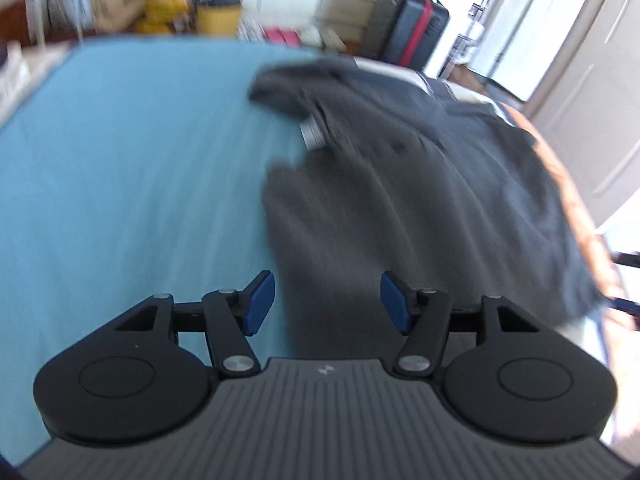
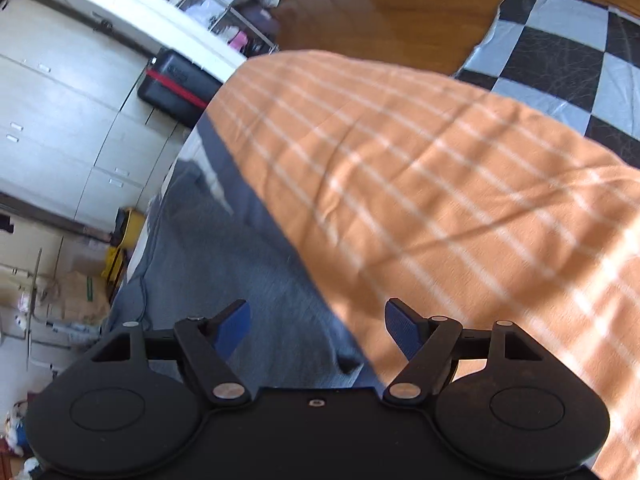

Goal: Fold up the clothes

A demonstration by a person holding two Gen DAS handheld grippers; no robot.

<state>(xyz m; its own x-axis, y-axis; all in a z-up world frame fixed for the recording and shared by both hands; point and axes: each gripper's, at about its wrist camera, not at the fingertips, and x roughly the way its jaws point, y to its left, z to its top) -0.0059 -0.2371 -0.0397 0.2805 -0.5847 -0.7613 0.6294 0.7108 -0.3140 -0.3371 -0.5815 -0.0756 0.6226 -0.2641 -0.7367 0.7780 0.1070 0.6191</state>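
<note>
A dark grey garment (image 1: pixel 400 184) lies spread on a blue sheet (image 1: pixel 132 168), with a rumpled sleeve or collar at its far end and a light label (image 1: pixel 314 134) showing. My left gripper (image 1: pixel 327 302) is open and empty, hovering above the garment's near left edge. In the right wrist view the grey garment (image 2: pixel 240 264) lies beside an orange striped cloth (image 2: pixel 440 184). My right gripper (image 2: pixel 318 328) is open and empty above the line where the garment meets the orange cloth.
A black and red suitcase (image 1: pixel 416 32) stands beyond the bed, seen also in the right wrist view (image 2: pixel 176 84). Boxes and a yellow bin (image 1: pixel 218 16) sit at the back. White cabinets (image 2: pixel 60 112) and a checkered floor (image 2: pixel 560 52) surround the bed.
</note>
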